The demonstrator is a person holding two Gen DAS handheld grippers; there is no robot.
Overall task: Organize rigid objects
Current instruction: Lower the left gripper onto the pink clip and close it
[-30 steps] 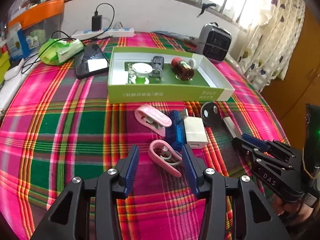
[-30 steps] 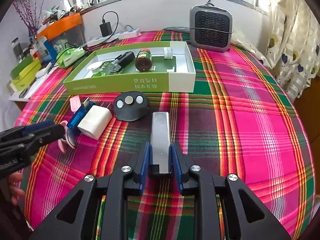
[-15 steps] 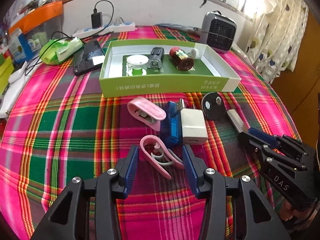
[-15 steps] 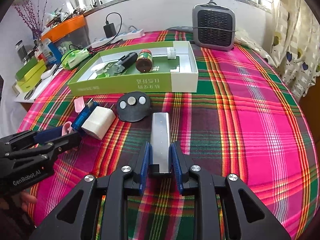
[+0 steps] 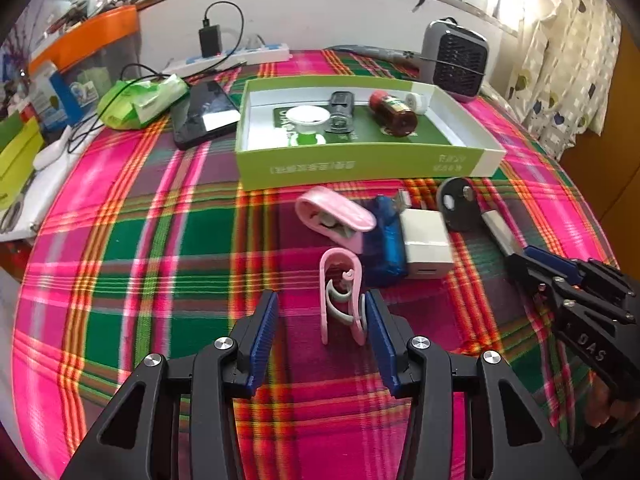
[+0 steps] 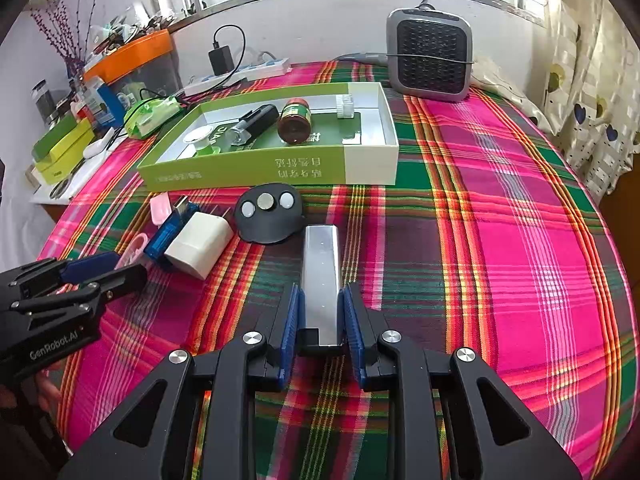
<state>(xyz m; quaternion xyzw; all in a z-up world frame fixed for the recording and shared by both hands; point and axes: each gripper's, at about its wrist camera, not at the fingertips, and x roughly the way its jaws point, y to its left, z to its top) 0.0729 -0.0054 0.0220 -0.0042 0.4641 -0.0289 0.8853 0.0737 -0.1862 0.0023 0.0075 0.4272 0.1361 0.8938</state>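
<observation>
Silver bar [image 6: 320,276] clamped in right gripper [image 6: 320,328]; black disc [image 6: 268,216] touching ahead. Left gripper [image 5: 322,320] fingers gaped around pink clip [image 5: 342,296].

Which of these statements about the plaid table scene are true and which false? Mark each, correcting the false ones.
1. The right gripper is shut on the silver metal bar. True.
2. The left gripper is shut on the pink plastic clip. False: its jaws stand open around the clip.
3. The brown red-capped jar lies inside the green cardboard box. True.
4. The white square charger sits inside the box. False: it lies on the cloth before it.
</observation>
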